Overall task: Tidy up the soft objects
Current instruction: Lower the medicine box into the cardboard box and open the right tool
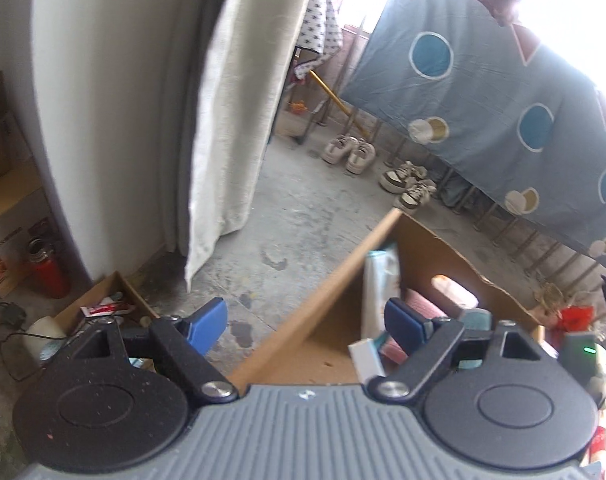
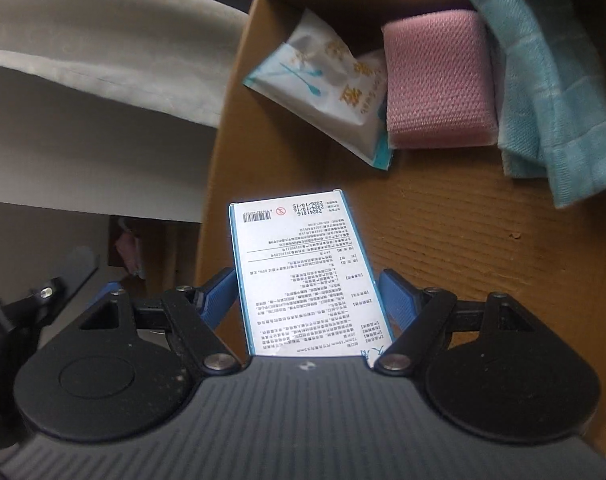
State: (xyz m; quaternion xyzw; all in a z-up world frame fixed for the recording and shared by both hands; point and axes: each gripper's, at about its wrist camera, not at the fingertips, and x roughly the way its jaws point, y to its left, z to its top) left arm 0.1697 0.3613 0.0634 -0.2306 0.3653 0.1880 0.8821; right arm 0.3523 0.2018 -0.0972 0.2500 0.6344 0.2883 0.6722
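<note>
The cardboard box [image 2: 443, 220] takes up most of the right wrist view and is the collecting place, its corrugated floor still largely bare along the near side. Against the far wall sit three things already gathered: a crumpled teal cloth [image 2: 543, 92] at the right, a folded pink cloth [image 2: 437, 80] touching it, and a white tissue pack [image 2: 327, 84] with blue print leaning against the pink one's left side. The right gripper [image 2: 308, 298] is over the box with its blue fingers clamped on either side of a flat white carton [image 2: 299, 264] printed with small text and a barcode — the carton juts forward from the jaws, above the box floor and not yet set down. In the left wrist view the left gripper [image 1: 305, 320] has its fingers spread wide with nothing between them, poised over the box's near wall, with concrete floor [image 1: 303, 220] beyond. Further off are a pale curtain [image 1: 231, 120], a blue spotted bedsheet [image 1: 483, 92] hung over a frame, and two pairs of shoes [image 1: 349, 154] (none looks part of the job). By my reading the task is well along: three soft items are boxed, the carton is about to join them, and whether more waits outside the box I cannot tell — a smaller box [image 1: 103, 300] of clutter sits at lower left
</note>
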